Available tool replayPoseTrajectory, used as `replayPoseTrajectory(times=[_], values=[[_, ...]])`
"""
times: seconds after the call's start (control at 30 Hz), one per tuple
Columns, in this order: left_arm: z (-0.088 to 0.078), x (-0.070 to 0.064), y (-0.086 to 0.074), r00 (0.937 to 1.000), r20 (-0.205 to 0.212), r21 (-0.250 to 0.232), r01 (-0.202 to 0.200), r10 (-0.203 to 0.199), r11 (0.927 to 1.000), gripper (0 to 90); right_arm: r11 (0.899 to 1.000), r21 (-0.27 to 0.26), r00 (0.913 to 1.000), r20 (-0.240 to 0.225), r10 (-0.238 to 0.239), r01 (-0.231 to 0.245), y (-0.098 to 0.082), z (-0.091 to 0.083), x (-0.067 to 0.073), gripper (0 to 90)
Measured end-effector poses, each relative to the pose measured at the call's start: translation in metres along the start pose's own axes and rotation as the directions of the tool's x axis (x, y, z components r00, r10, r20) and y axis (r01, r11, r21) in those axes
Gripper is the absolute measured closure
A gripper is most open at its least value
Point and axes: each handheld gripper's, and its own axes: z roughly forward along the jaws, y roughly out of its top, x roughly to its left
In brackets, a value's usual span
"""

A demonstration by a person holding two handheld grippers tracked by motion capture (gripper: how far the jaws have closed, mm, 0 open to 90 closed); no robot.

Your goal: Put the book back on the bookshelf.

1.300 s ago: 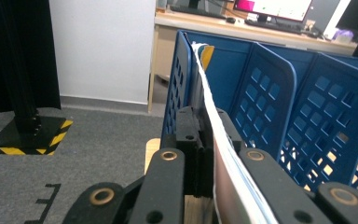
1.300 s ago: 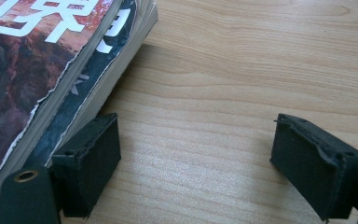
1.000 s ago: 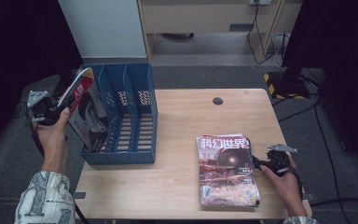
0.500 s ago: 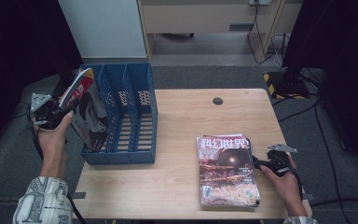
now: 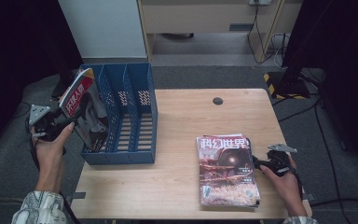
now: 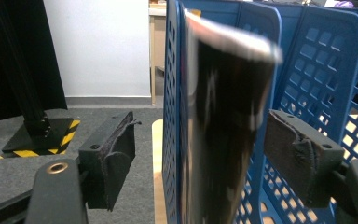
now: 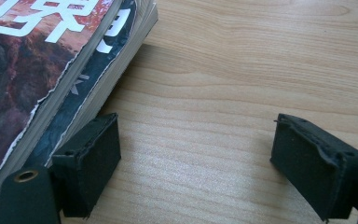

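A blue file holder [image 5: 137, 116] with several slots stands on the left of the wooden table [image 5: 177, 182]. A magazine [image 5: 81, 109] with a red and black cover leans in its leftmost slot. My left gripper [image 5: 70, 122] is at the magazine's outer edge. In the left gripper view, the magazine [image 6: 223, 121] stands between the left gripper's [image 6: 205, 149] pads, which have just been opening and are clear of it on both sides. A stack of magazines [image 5: 226, 170] lies flat at the front right. My right gripper [image 5: 257, 162] rests open at its right edge, with bare wood between the right gripper's [image 7: 196, 154] pads beside the stack [image 7: 51, 70].
A small dark hole [image 5: 217, 101] sits in the table near its far edge. A white panel [image 5: 105, 28] stands behind the file holder. Cables and a black stand with a yellow-black base [image 5: 279, 81] are on the floor at the right.
The left jaws have opened off the magazine, which now leans in the slot on its own. The left hand has sunk a little. The right hand and stack have not moved.
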Motion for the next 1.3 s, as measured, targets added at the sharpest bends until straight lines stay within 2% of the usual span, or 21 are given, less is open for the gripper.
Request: replayPoseTrajectory(times=[0.23, 0.47, 0.53, 0.63, 0.67, 0.77, 0.83, 0.93, 1.03, 1.1, 1.13, 1.17, 1.3], values=[[-0.012, 0.002, -0.020, 0.9999, -0.001, 0.019, 0.012, -0.012, 0.9997, 23.8, 1.000, 0.000, 1.0000, 0.000, 0.000, 0.000, 0.000, 0.000, 0.000, 15.6], [-0.029, 0.000, -0.047, 0.9990, 0.026, 0.028, 0.035, -0.036, 0.9990, 25.3, 1.000, 0.001, 1.0000, 0.003, 0.001, -0.001, 0.000, 0.000, 0.000, 15.3], [-0.031, 0.000, -0.049, 0.9988, 0.031, 0.028, 0.037, -0.038, 0.9989, 25.8, 1.000, 0.001, 1.0000, 0.003, 0.001, -0.002, 0.000, 0.000, 0.000, 15.2], [-0.036, -0.004, -0.057, 0.9978, 0.051, 0.036, 0.041, -0.043, 0.9985, 26.3, 1.000, 0.001, 1.0000, 0.005, 0.001, -0.001, 0.000, 0.000, 0.000, 15.1], [-0.040, -0.008, -0.062, 0.9977, 0.061, 0.039, 0.028, -0.030, 0.9989, 27.3, 1.000, 0.001, 1.0000, 0.005, 0.001, -0.001, 0.000, 0.000, 0.000, 15.1], [-0.044, -0.014, -0.066, 0.9963, 0.079, 0.051, 0.030, -0.034, 0.9982, 27.6, 1.000, 0.001, 1.0000, 0.005, 0.001, -0.001, 0.000, 0.000, 0.000, 15.1], [-0.048, -0.020, -0.070, 0.9945, 0.102, 0.059, 0.017, -0.023, 0.9981, 28.9, 1.000, 0.001, 1.0000, 0.004, 0.002, -0.002, 0.000, 0.000, 0.000, 15.1], [-0.049, -0.030, -0.072, 0.9898, 0.142, 0.076, -0.002, -0.009, 0.9971, 29.7, 1.000, 0.000, 1.0000, 0.000, -0.002, 0.002, 0.000, 0.000, -0.001, 15.1], [-0.047, -0.045, -0.069, 0.9842, 0.176, 0.072, -0.027, 0.014, 0.9970, 29.2, 1.000, 0.009, 1.0000, -0.003, -0.001, 0.001, 0.001, -0.001, 0.000, 16.3], [-0.044, -0.056, -0.066, 0.9780, 0.208, 0.073, -0.039, 0.023, 0.9966, 29.0, 1.000, 0.003, 1.0000, 0.006, -0.006, 0.006, 0.003, -0.005, 0.000, 17.5], [-0.039, -0.068, -0.064, 0.9713, 0.236, 0.076, -0.048, 0.029, 0.9960, 28.5, 1.000, 0.001, 1.0000, 0.005, -0.006, 0.006, 0.004, -0.010, 0.001, 19.6], [-0.039, -0.068, -0.064, 0.9713, 0.236, 0.076, -0.048, 0.029, 0.9960, 28.5, 1.000, 0.001, 1.0000, 0.005, -0.006, 0.006, 0.004, -0.010, 0.001, 19.6], [-0.027, -0.096, -0.061, 0.9572, 0.282, 0.083, -0.089, 0.063, 0.9926, 28.0, 1.000, -0.015, 0.9996, 0.013, -0.025, 0.025, 0.005, -0.018, 0.002, 25.8]])
